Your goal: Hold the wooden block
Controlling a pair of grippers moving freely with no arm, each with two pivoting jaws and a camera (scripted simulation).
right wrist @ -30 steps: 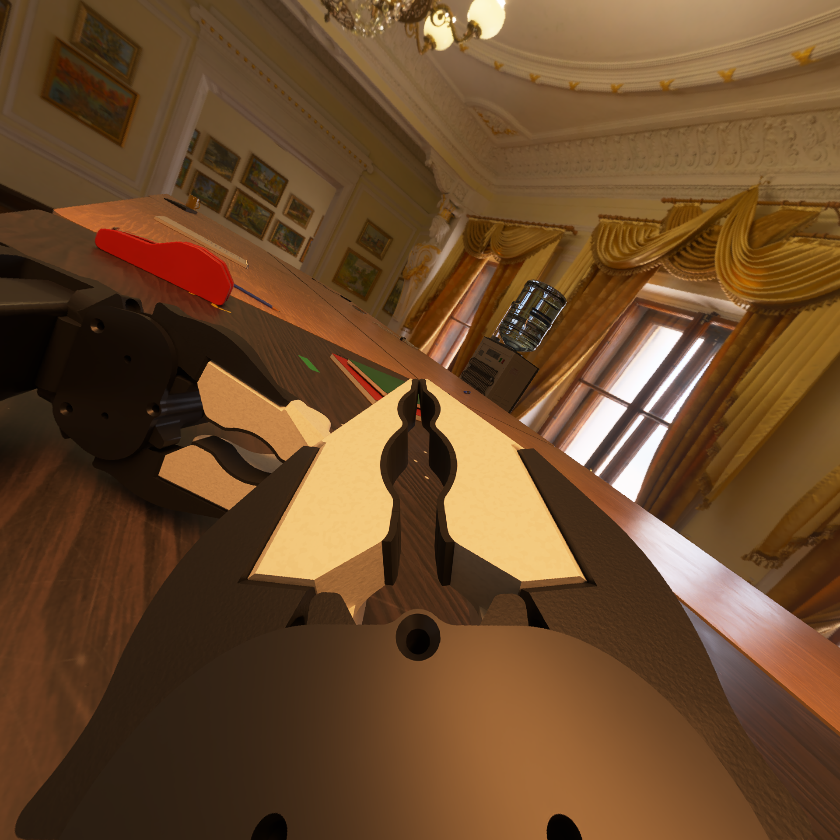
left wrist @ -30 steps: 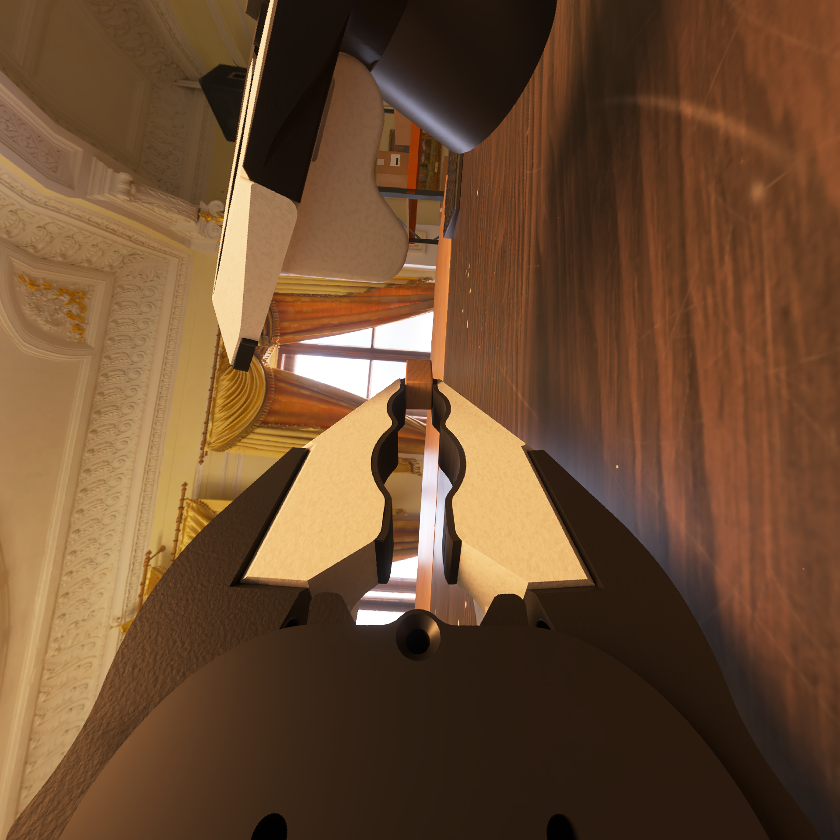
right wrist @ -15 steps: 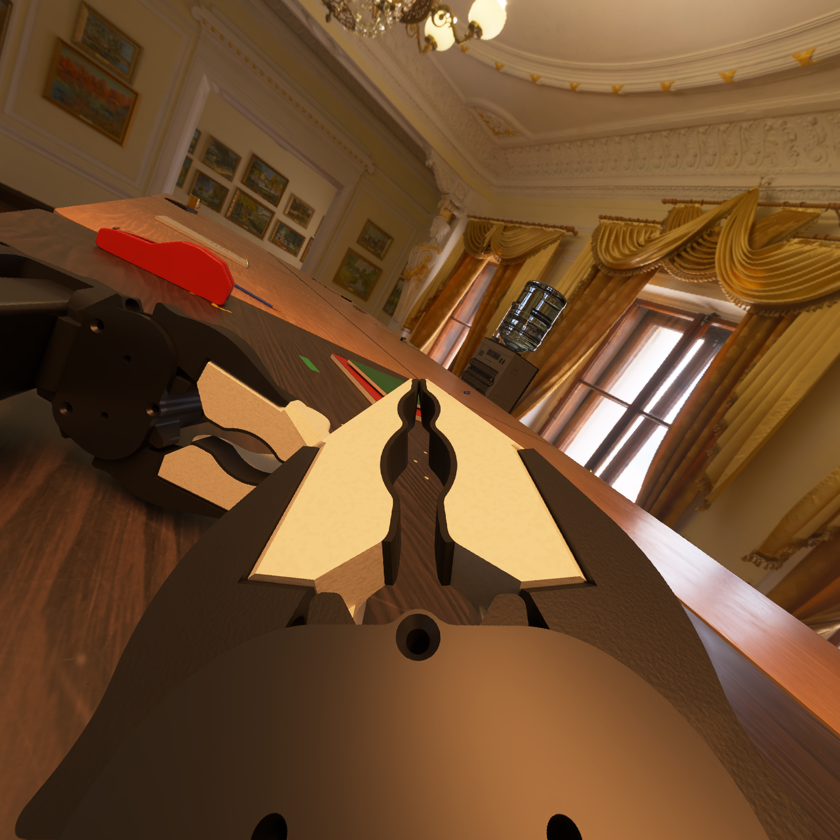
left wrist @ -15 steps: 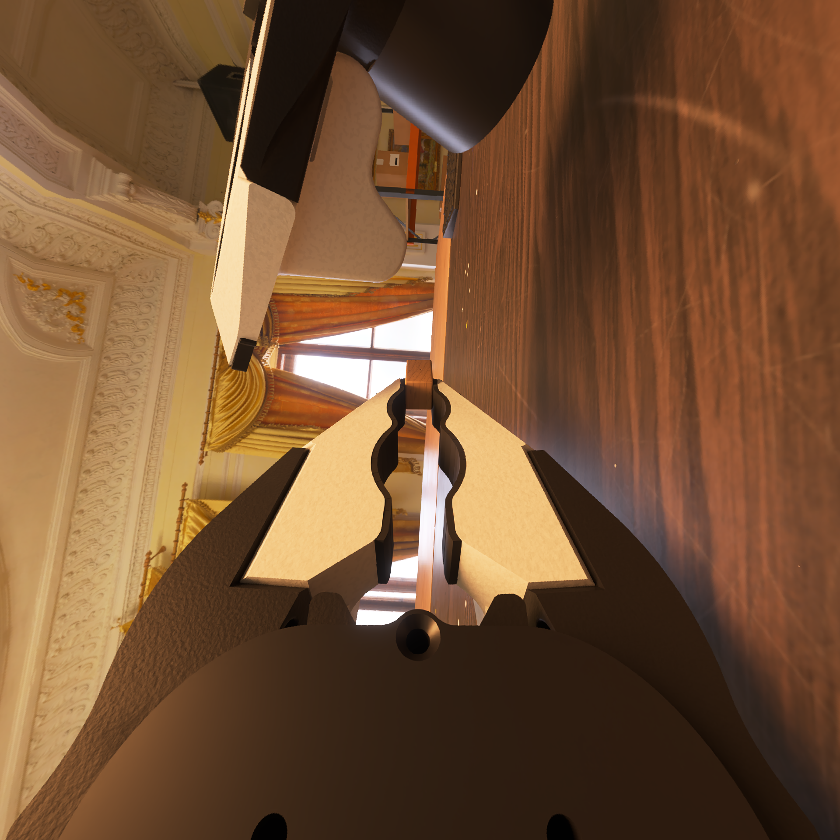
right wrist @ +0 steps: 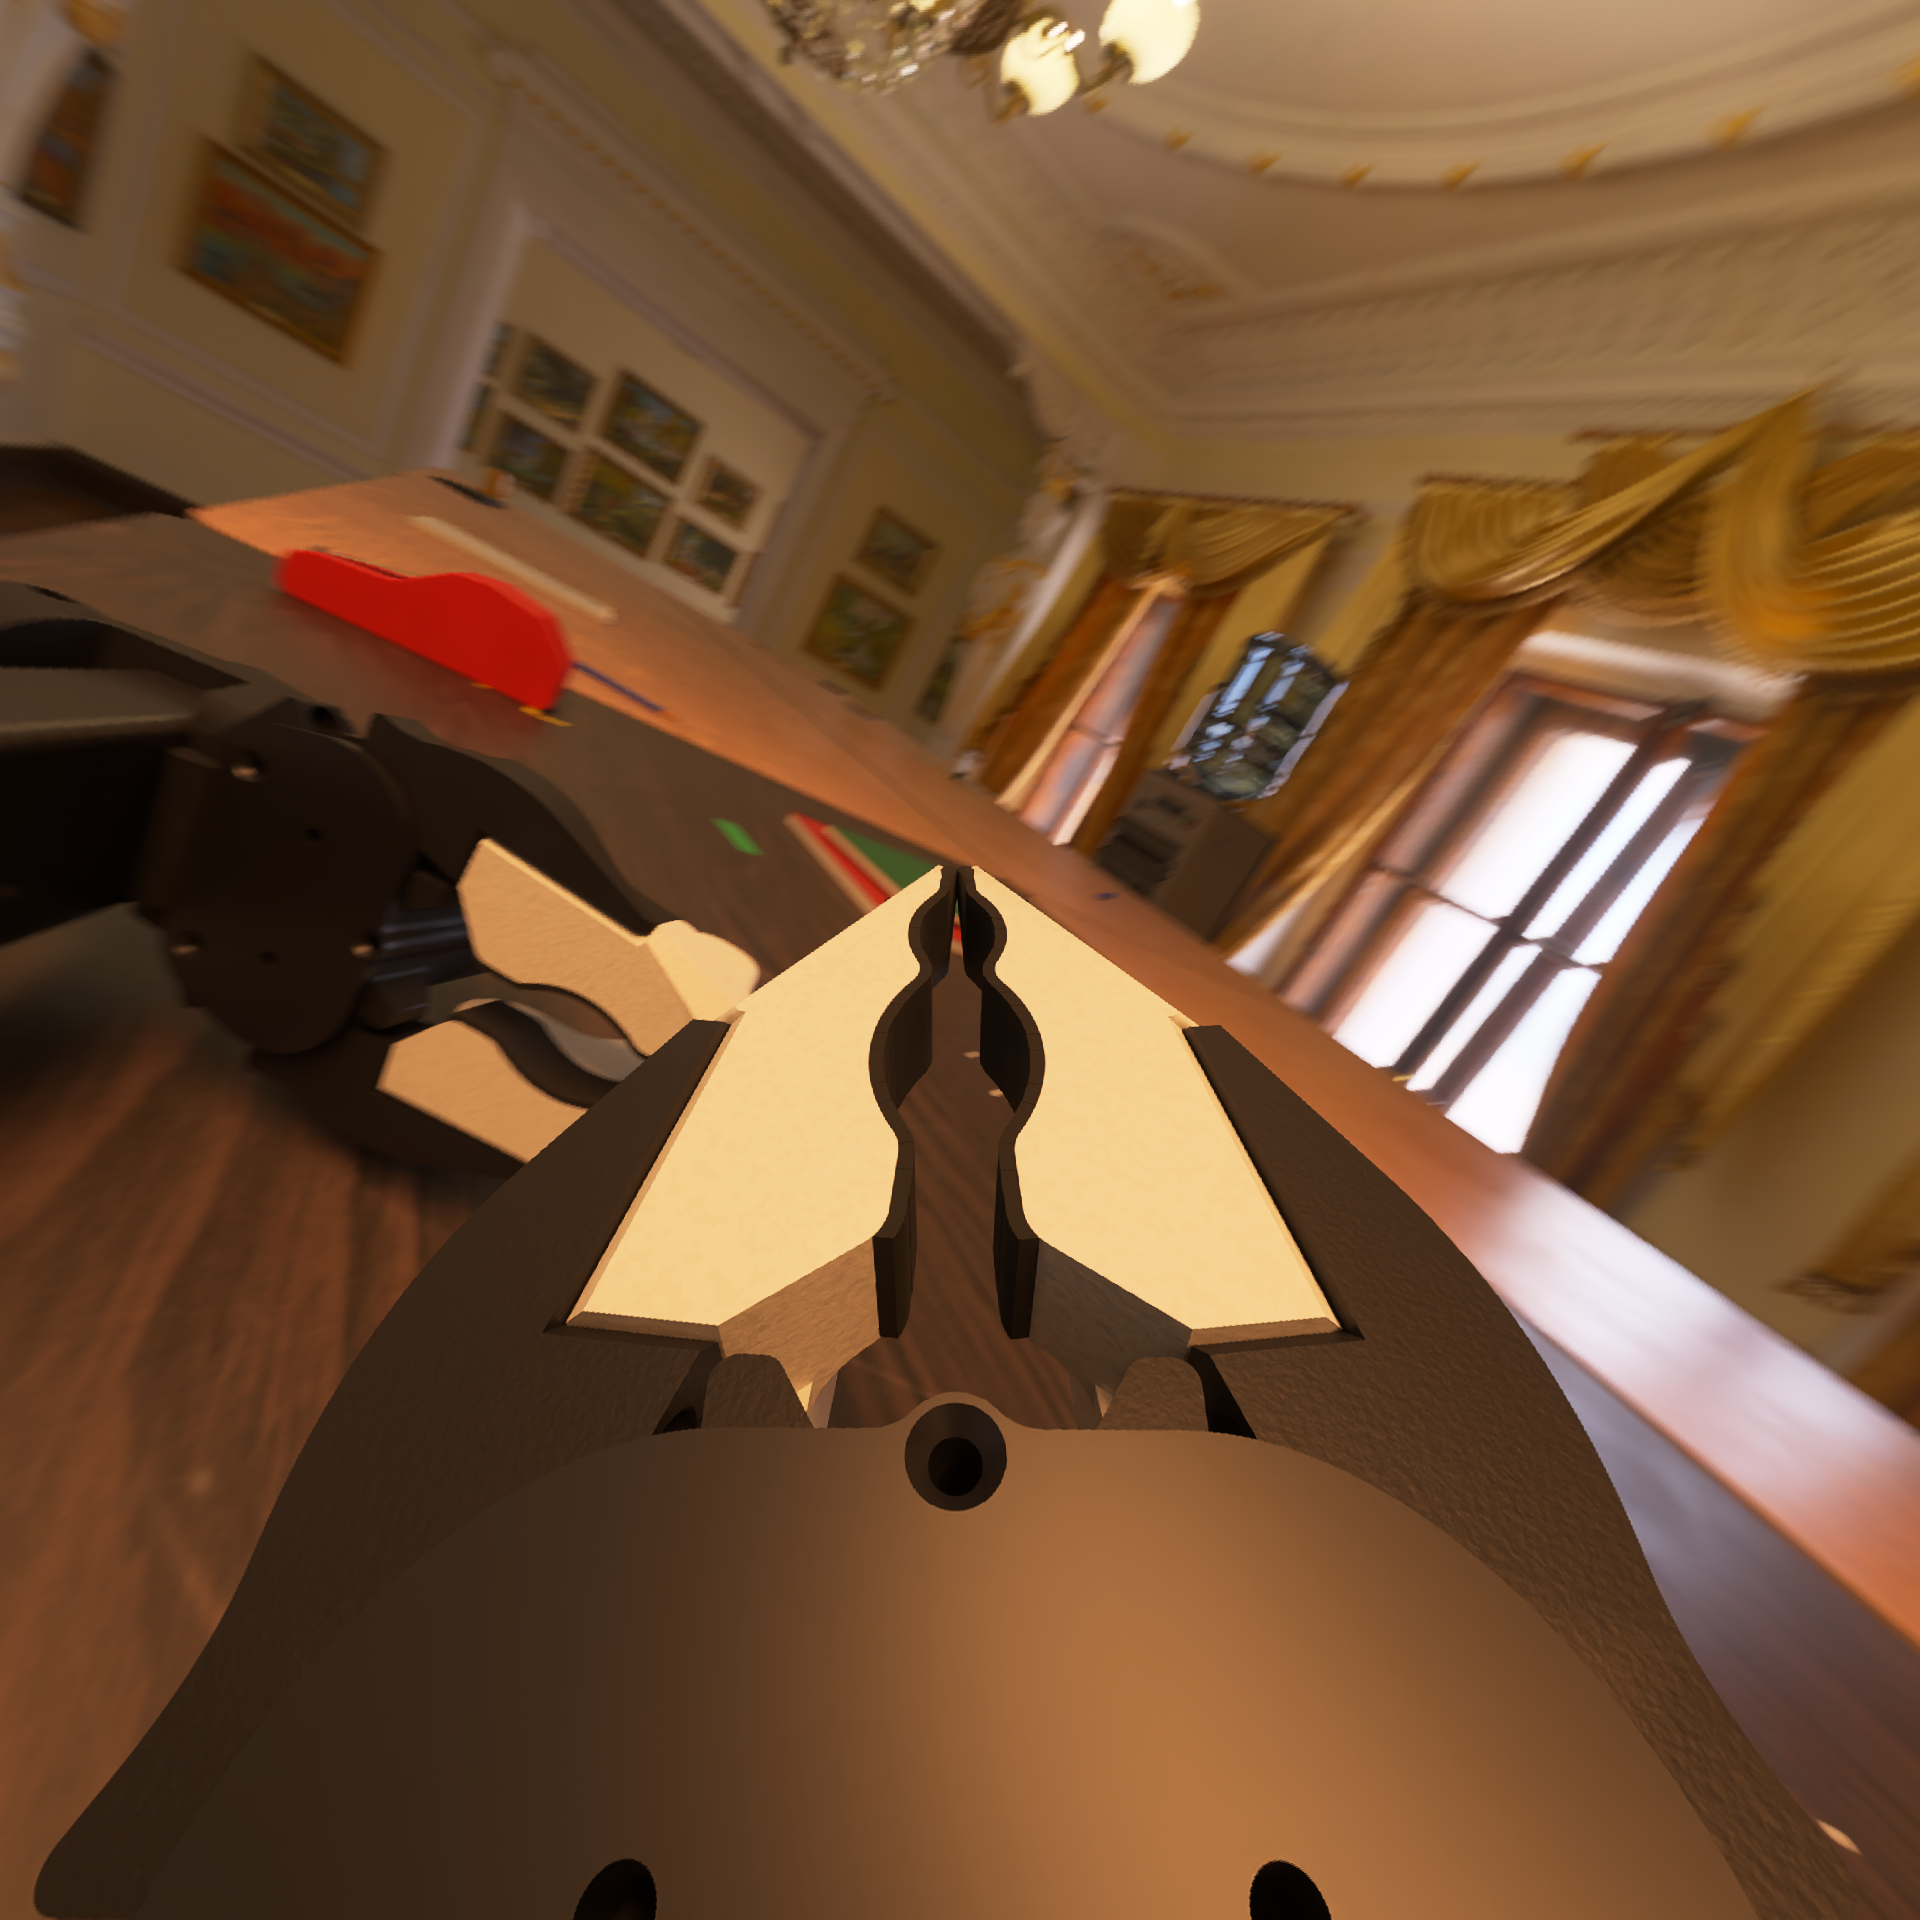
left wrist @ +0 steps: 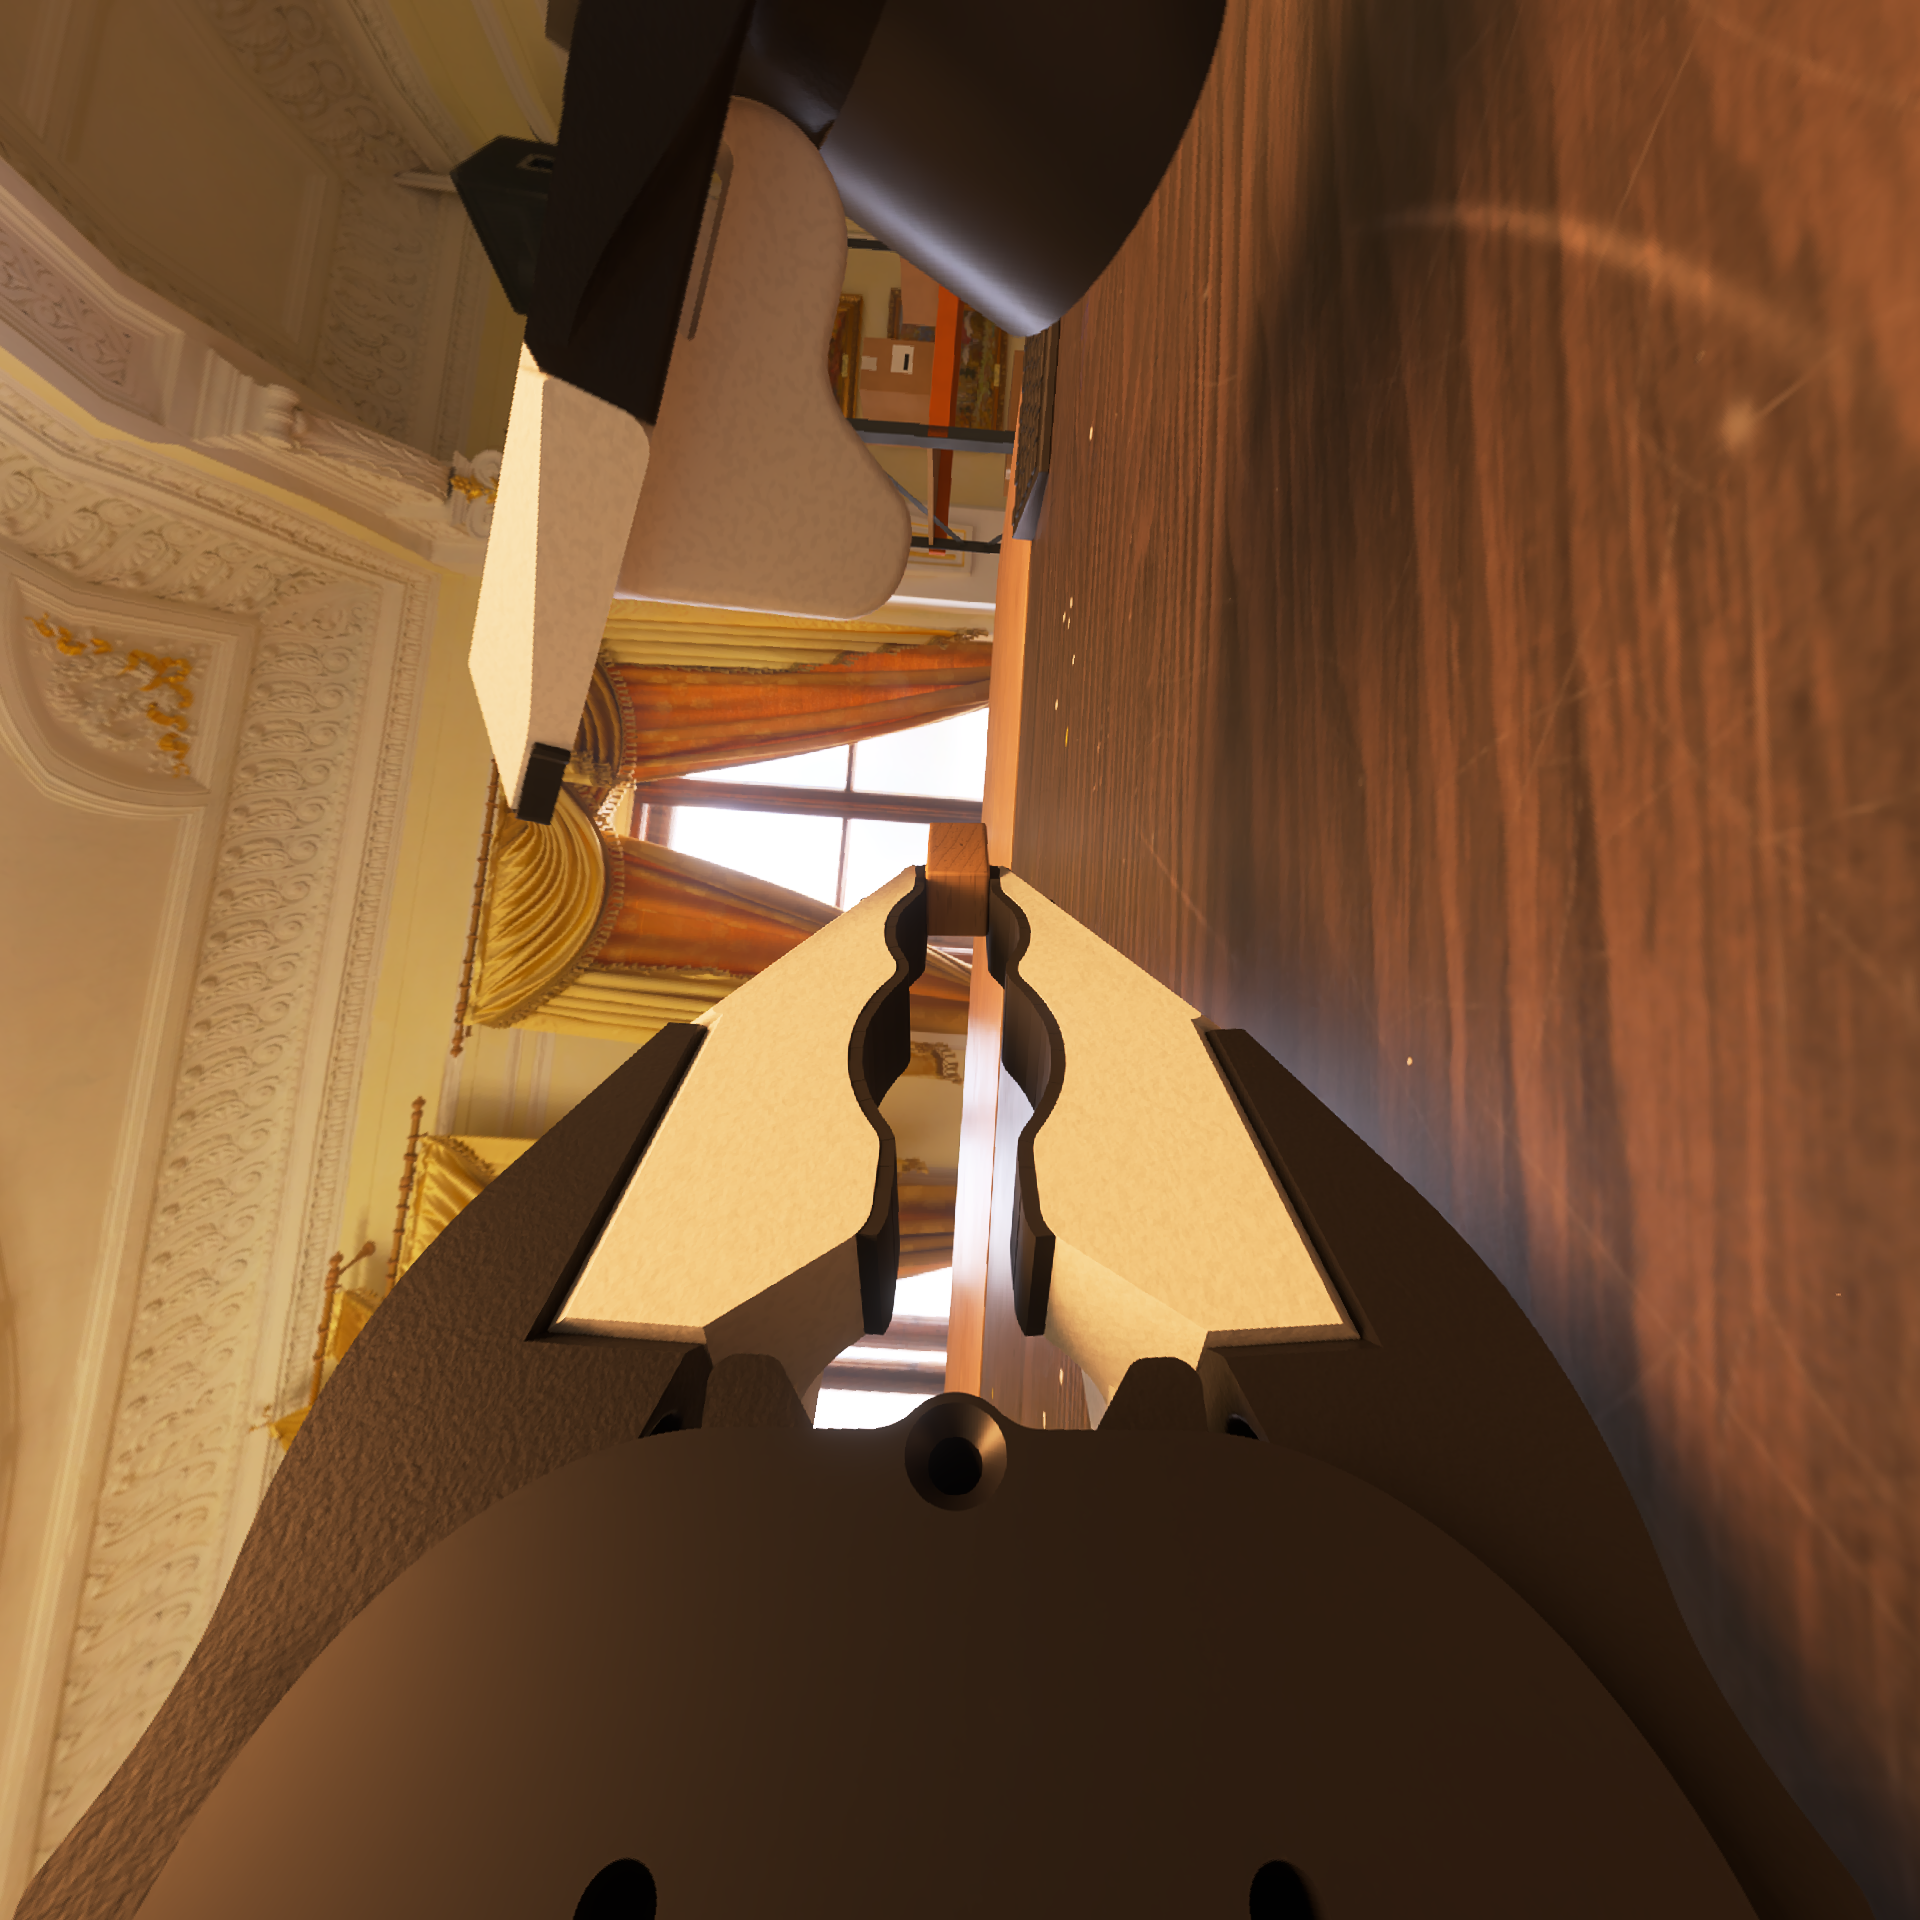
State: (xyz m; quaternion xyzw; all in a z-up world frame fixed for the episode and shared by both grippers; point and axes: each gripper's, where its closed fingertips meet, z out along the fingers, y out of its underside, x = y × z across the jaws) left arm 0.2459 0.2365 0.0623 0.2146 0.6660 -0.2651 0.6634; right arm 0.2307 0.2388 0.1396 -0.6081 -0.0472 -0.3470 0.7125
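I have the wooden block (left wrist: 956, 878) pinched at the very tips of my left gripper (left wrist: 956, 883), whose jaws stand only narrowly apart, closed onto the block's two sides. That gripper is rolled on its side, so the dark wooden table (left wrist: 1455, 935) fills the right of its view, and the block sits just off the table's edge line, close to the surface; whether it touches the table I cannot tell. My right gripper (right wrist: 954, 883) is empty, its tips drawn almost together with only a sliver of gap, and it hangs low over the same table. In its view the left gripper (right wrist: 665, 961) shows just beside it, to the left, though the block itself is hidden there. Farther along the table from the left gripper lie a red block-like object (right wrist: 426, 618) and some flat green and red pieces (right wrist: 873, 847), well apart from anything I am handling. The right view is smeared, which I read as that gripper being in motion. As I judge it, the grasp is made and I am in the holding step. What comes next calls for steady pressure on the left, no twisting, since the purchase is only at the fingertips and the block could slip out.
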